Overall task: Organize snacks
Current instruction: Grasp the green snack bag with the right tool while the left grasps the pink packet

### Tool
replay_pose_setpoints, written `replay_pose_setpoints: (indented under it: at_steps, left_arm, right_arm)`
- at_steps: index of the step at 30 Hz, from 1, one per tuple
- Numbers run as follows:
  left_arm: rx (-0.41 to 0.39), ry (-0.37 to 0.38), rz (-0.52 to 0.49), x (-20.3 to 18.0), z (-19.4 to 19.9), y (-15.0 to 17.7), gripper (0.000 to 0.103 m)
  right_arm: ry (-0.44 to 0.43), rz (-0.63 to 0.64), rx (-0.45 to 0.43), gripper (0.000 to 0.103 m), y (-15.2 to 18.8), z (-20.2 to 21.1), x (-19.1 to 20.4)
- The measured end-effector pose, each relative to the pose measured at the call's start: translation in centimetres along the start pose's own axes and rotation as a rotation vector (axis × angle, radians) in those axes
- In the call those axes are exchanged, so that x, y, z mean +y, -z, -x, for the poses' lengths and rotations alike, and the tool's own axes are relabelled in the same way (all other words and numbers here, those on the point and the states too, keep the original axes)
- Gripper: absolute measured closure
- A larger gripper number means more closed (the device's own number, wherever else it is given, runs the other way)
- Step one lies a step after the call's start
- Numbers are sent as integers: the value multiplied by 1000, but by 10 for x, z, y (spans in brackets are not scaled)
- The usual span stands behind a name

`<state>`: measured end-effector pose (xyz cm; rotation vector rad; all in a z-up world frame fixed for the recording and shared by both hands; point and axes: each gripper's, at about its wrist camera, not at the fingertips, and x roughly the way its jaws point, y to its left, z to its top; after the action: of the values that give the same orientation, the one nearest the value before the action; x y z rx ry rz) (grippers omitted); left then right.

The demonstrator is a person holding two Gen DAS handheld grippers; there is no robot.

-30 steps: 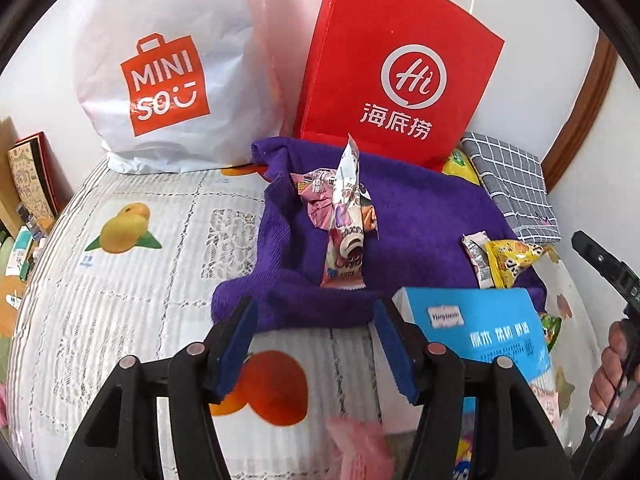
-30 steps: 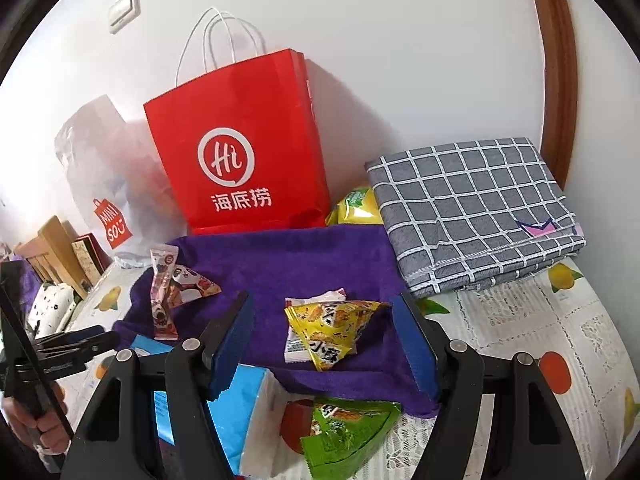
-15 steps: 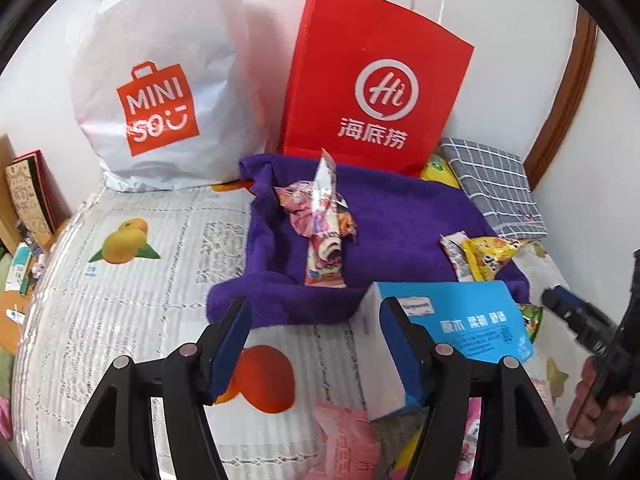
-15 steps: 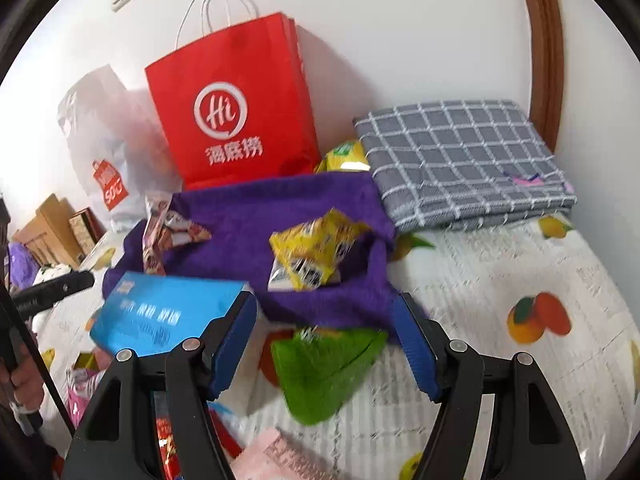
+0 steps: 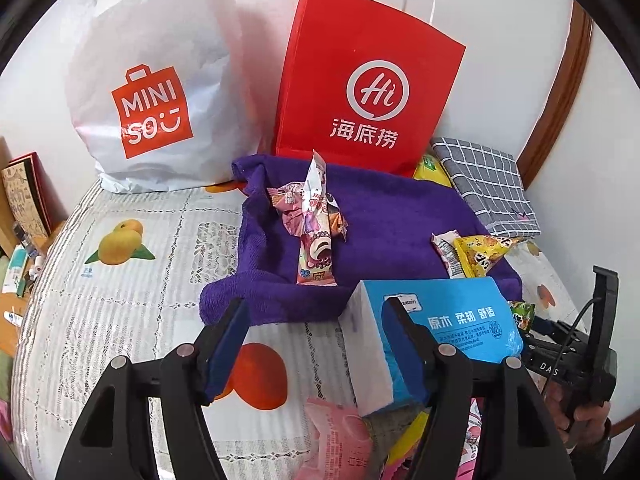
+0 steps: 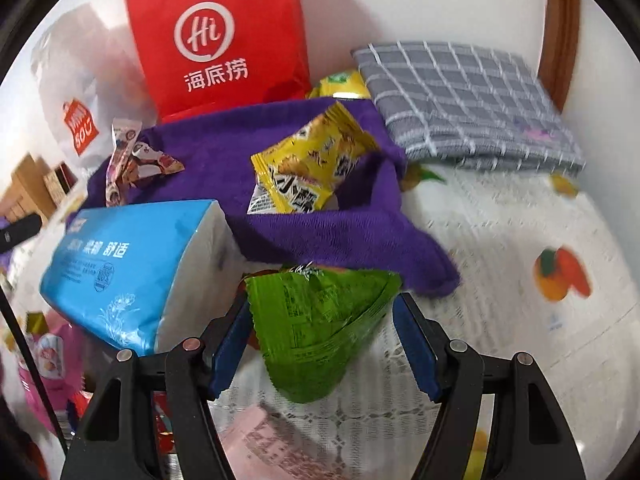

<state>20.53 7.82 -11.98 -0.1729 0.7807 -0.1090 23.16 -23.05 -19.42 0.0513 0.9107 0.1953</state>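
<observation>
A purple towel (image 5: 400,216) lies on the fruit-print tablecloth. On it rest pink snack packets (image 5: 314,236) and a yellow snack packet (image 5: 480,254). The same yellow packet (image 6: 308,168) shows in the right wrist view. A blue tissue pack (image 5: 452,320) lies in front of the towel, behind my left gripper's right finger. My left gripper (image 5: 316,312) is open over bare cloth with nothing between its fingers. My right gripper (image 6: 322,304) straddles a green snack packet (image 6: 320,328). Its jaws are closing, and the right pad still stands clear of the packet.
A red paper bag (image 5: 368,96) and a white plastic bag (image 5: 160,92) stand against the wall. A folded grey checked cloth (image 6: 460,100) lies at the back right. Pink packets (image 5: 340,436) lie at the table's near edge. Boxes (image 5: 24,200) stand at the left.
My right gripper has dropped and tilted down toward the green packet, which now sits between its fingers. My left gripper has hardly moved and its jaws stand a little wider.
</observation>
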Motion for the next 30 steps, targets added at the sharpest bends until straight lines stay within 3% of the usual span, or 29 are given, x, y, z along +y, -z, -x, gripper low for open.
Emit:
replay_pose_setpoints:
  at_steps: [2,6,8,13,20,25,30]
  left_arm:
    - [5,-1,-6,-1,-1,1,36]
    - [12,-19,-20,-3,-2,3,36]
    - [2,-48,-31,-5,0,5,36]
    - [20,-27,-37,-3,0,14,36]
    - [63,1,-28,12,5,39,37]
    - [113,-22,-91,9,3,58,39]
    - [142,38,-133,-5,4,71,39]
  right_arm:
    - [21,-5,0,48,1,-1,0]
    - [27,38,-19,56,3,5,6]
    - [37,73,-45,56,4,12,11]
    - [-21,86,-90,56,2,28,13]
    - [-67,32,-129,56,-2,40,3]
    - [-90,15,-137,56,-3,44,2]
    - [-99,22,-144,56,-2,47,5]
